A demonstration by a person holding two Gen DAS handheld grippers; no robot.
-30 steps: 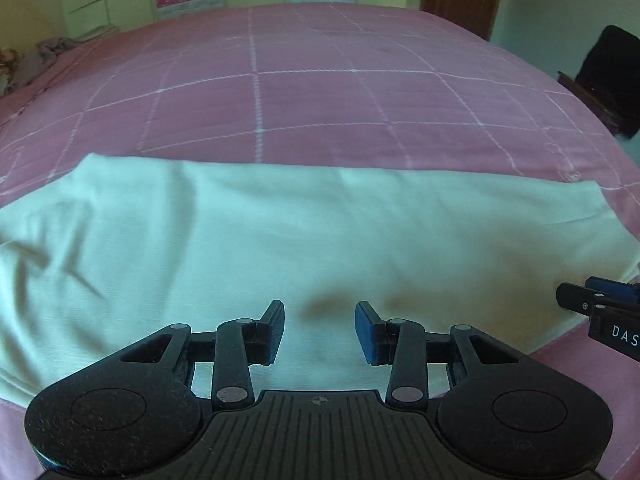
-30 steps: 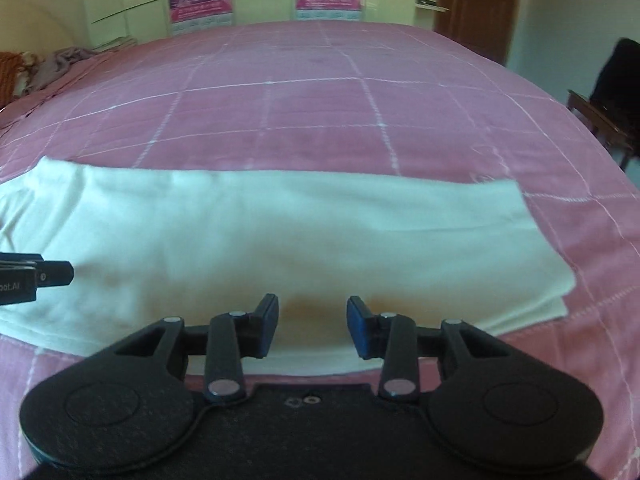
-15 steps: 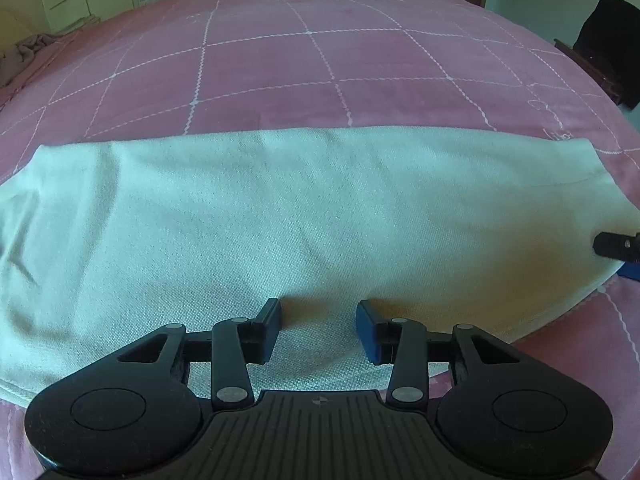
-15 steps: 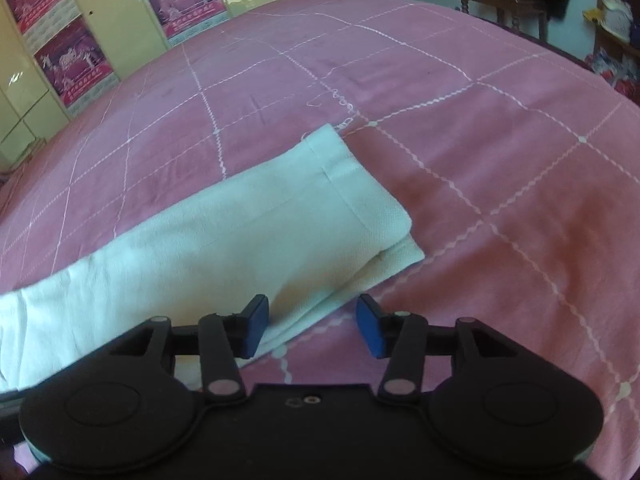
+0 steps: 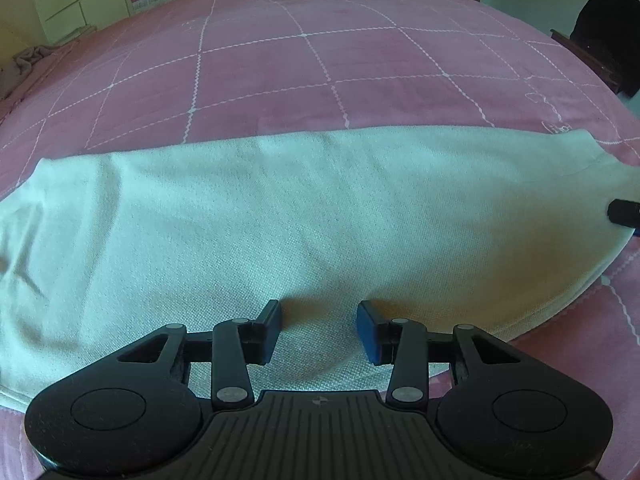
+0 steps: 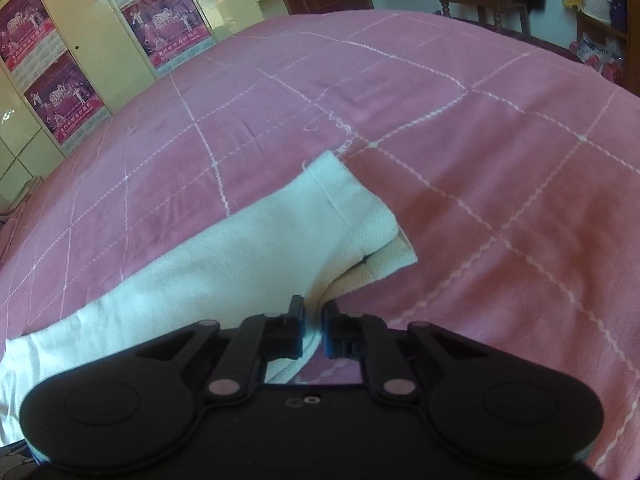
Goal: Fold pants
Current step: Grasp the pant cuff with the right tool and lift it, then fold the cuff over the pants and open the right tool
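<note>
Both grippers angle down over white pants (image 5: 304, 216): the left gripper (image 5: 319, 330) gapes, clear of cloth; the right gripper (image 6: 313, 326) pinches their near edge.

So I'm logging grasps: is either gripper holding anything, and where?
The right gripper pinches the white pants at the near edge by the leg cuff. The left gripper is open, holding nothing.

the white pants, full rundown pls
The pants are white, woven-looking cloth, folded lengthwise into a long flat band across the pink checked bedspread. Light wrinkles near one end. At the hem end, layers sit stacked, lower one peeking out. The right tongs are shut on the near edge; the left tongs stand open over it.
</note>
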